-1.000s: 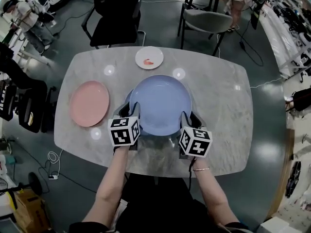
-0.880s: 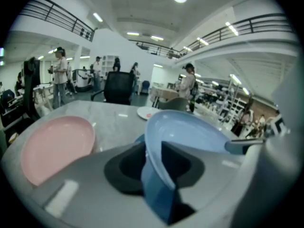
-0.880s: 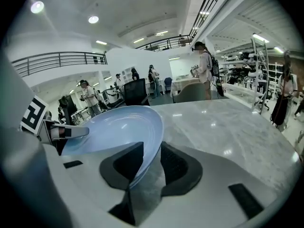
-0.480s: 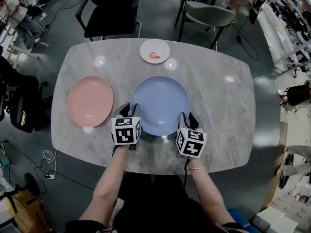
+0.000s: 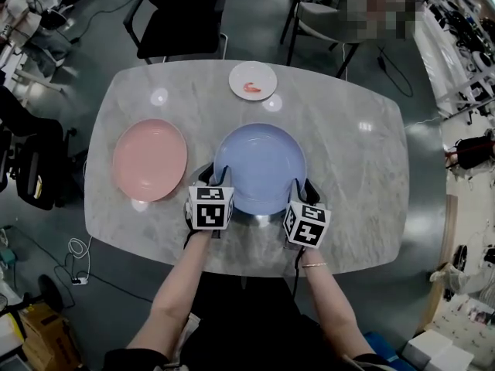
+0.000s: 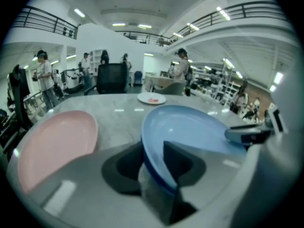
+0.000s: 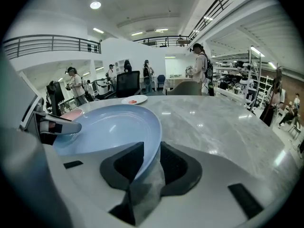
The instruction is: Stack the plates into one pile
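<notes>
**Blue plate straddled at its near rim by two hand-held grippers**

The blue plate [image 5: 260, 168] lies at the middle of the marble table [image 5: 356, 168], with its near rim toward the person. The left gripper [image 6: 153, 156] straddles the near-left part of that rim. Its jaws have just been opening and stand apart, and the rim passes between them with a gap at the outer pad. The right gripper [image 7: 151, 158] takes the near-right part of the rim. Its jaws have just been closing a little, and both pads press on the rim. A shadow lies under the plate's near edge in the head view, so it cannot be settled whether that edge rests on the table or is slightly raised. The pink plate [image 5: 150, 159] lies flat to the left of the blue one, near it but not touching. A small white plate [image 5: 253, 80] bearing a red morsel [image 5: 251, 87] sits at the table's far edge. Beyond the table stand a black chair [image 5: 182, 14] and a grey chair [image 5: 329, 25].
</notes>
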`<state>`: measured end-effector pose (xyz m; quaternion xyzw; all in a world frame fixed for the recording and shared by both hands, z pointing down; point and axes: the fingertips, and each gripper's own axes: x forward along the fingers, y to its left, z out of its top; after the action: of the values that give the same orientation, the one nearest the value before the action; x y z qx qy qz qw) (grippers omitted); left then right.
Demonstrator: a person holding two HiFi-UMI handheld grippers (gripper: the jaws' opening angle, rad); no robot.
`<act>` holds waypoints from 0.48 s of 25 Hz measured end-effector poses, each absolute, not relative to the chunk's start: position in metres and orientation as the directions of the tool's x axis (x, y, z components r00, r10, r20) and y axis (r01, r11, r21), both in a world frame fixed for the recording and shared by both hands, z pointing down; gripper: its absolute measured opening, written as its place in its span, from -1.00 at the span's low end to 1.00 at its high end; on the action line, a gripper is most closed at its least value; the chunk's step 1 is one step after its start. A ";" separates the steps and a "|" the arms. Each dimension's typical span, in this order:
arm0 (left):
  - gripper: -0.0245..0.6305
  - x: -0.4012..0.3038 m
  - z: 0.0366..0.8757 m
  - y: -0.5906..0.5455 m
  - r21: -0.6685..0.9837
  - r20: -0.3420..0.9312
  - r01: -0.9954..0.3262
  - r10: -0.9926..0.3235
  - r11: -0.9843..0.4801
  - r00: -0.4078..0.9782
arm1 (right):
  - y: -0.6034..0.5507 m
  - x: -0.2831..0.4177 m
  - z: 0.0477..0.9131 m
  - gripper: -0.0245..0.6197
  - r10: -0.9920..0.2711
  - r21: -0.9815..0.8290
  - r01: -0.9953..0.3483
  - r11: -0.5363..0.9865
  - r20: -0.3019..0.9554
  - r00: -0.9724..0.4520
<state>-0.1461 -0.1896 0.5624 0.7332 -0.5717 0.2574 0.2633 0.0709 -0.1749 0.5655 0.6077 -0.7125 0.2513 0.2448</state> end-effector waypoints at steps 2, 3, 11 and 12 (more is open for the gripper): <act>-0.50 -0.146 0.562 -0.187 0.088 0.683 -0.975 -0.701 -0.202 0.207 | -0.176 0.072 0.561 -0.61 -0.752 -0.056 -0.989 0.137 0.644 -0.141; -0.48 -0.146 0.561 -0.186 0.087 0.685 -0.976 -0.700 -0.198 0.203 | -0.176 0.073 0.558 -0.61 -0.757 -0.052 -0.989 0.139 0.638 -0.140; -0.48 -0.175 0.544 -0.177 0.111 0.642 -0.989 -0.753 -0.097 0.146 | -0.195 0.057 0.517 -0.64 -0.805 -0.040 -0.974 0.222 0.556 -0.207; -0.48 -0.182 0.539 -0.175 0.117 0.632 -0.990 -0.763 -0.080 0.137 | -0.198 0.048 0.510 -0.65 -0.807 -0.047 -0.968 0.248 0.542 -0.233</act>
<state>-0.1818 -0.1746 0.5392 0.7042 -0.6222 0.2107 0.2695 0.0479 -0.1978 0.5098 0.5827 -0.7614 0.1912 0.2099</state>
